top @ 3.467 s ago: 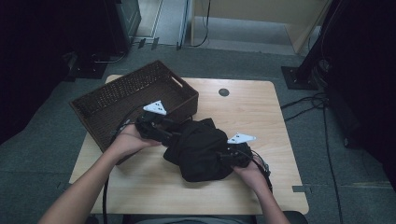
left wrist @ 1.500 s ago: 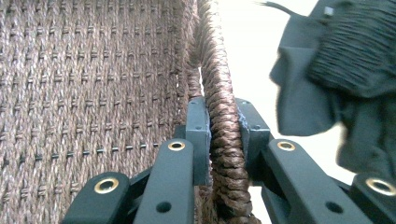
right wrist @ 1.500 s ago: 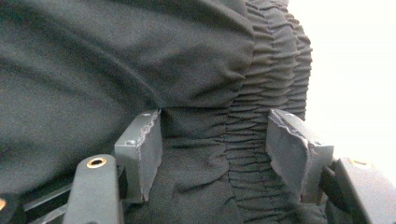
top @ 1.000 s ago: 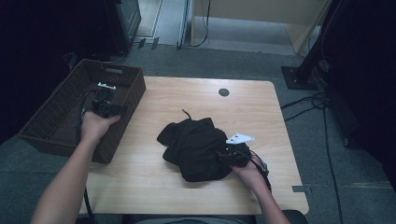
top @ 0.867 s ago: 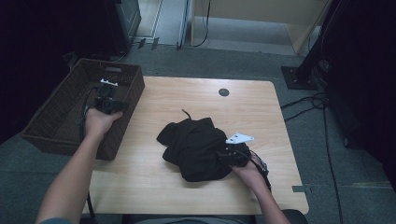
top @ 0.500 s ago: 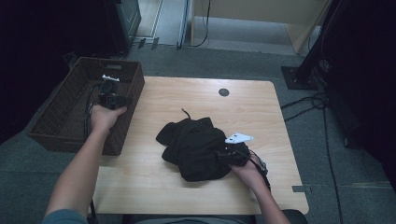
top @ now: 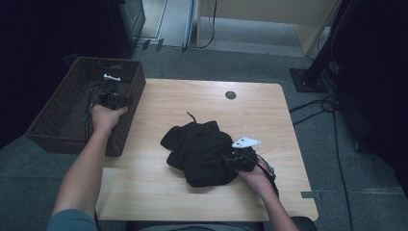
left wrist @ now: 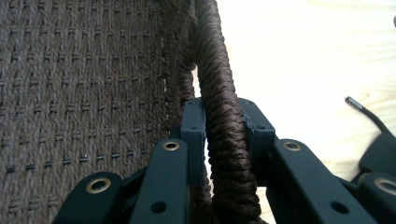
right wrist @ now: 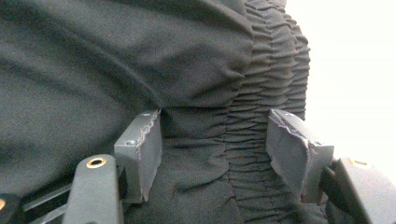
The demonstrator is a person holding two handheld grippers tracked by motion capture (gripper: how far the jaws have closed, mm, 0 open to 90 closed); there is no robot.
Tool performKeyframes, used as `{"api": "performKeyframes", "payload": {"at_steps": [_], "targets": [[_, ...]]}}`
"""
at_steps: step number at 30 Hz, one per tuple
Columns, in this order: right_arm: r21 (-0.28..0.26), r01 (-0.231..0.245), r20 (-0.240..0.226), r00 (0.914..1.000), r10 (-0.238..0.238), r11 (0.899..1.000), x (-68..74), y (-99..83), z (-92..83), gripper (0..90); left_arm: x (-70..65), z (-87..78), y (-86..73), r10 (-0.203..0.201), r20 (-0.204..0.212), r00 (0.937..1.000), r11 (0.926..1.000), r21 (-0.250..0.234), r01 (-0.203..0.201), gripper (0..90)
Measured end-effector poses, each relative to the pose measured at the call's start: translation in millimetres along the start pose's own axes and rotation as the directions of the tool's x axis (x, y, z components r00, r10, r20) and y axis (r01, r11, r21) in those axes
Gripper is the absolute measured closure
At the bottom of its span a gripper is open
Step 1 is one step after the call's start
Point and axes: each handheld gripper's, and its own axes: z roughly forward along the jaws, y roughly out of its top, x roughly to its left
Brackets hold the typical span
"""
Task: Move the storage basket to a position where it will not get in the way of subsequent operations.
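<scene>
Two things are in hand here: a basket (top: pixel 57 122) and a black garment (top: pixel 202 151). The basket hangs off the table's left edge, its long axis running away from the person, and the left gripper (top: pixel 109 96) is clamped on its near-side rim; in the left gripper view the braided rim (left wrist: pixel 224 130) runs straight up between the pads, which press it from both sides. The garment lies bunched on the table (top: pixel 192 106), well apart from the basket, on the side of the left gripper that faces the right hand. The right gripper (top: pixel 236 161) sits at the far edge of the heap from the basket; in the right gripper view a ribbed, gathered band of cloth (right wrist: pixel 252 154) fills the gap between the jaws, and the left pad (right wrist: pixel 142 149) touches it, but the right pad looks to stand just off the folds, so I cannot tell whether this is a real pinch.

Judging by the layout, the coming move is to bring cloth and basket together. The garment lies directly ahead of the right gripper's jaws, with the basket beyond it in that same direction, so the right hand is the nearer one to carry it while the left steadies or draws in the basket.
</scene>
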Motion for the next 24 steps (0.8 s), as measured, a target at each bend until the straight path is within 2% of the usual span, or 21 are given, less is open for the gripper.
{"api": "performKeyframes", "payload": {"at_steps": [3,6,8,9,11,12,14,20,21,24], "targets": [[-0.002,0.001,-0.001,1.0,-0.001,1.0,-0.4,-0.1,0.3,36.3,-1.2,0.8,-1.4,0.003,0.011,0.9999,1.0,0.004,-0.003,72.8],[-0.009,0.002,0.002,1.0,-0.002,1.0,-0.6,0.1,2.1,36.3,-1.8,1.3,-1.2,-0.013,0.042,0.999,0.9999,0.01,0.013,72.9],[-0.017,0.007,0.01,0.9999,-0.007,1.0,-1.3,1.0,4.4,36.3,-4.8,3.6,0.4,0.009,0.029,0.9995,0.9999,0.01,-0.009,71.6],[-0.016,0.006,0.012,0.9999,-0.006,1.0,-1.3,1.6,5.1,36.3,-4.7,4.5,1.4,0.006,0.038,0.9993,0.9999,0.009,-0.006,69.2],[-0.013,0.006,0.015,0.9999,-0.005,1.0,-0.7,2.3,5.4,36.3,-2.8,5.2,2.7,-0.026,0.072,0.997,0.9997,0.0,0.026,61.1],[-0.013,0.006,0.016,0.9999,-0.006,1.0,-0.3,2.3,5.2,36.2,-3.3,4.6,3.1,-0.025,0.075,0.9968,0.9997,-0.003,0.026,56.3],[-0.016,0.005,0.016,0.9999,-0.005,1.0,-1.0,1.5,4.8,36.3,-7.4,0.3,3.6,0.008,0.064,0.9979,0.9999,-0.009,-0.008,48.7],[-0.017,-0.005,0.003,1.0,0.005,1.0,-2.8,1.8,4.8,36.5,-18.3,-27.9,8.5,0.081,0.071,0.9941,0.9951,-0.062,-0.077,42.2],[-0.013,-0.004,0.0,1.0,0.004,1.0,-3.4,2.4,4.8,36.5,-20.6,-33.2,9.4,0.095,0.079,0.9924,0.9934,-0.073,-0.089,42.4],[-0.021,-0.025,-0.017,0.9996,0.024,0.999,-7.8,3.5,5.6,37.9,-30.0,-45.4,9.6,0.131,0.139,0.9815,0.989,-0.087,-0.12,43.0]]}}
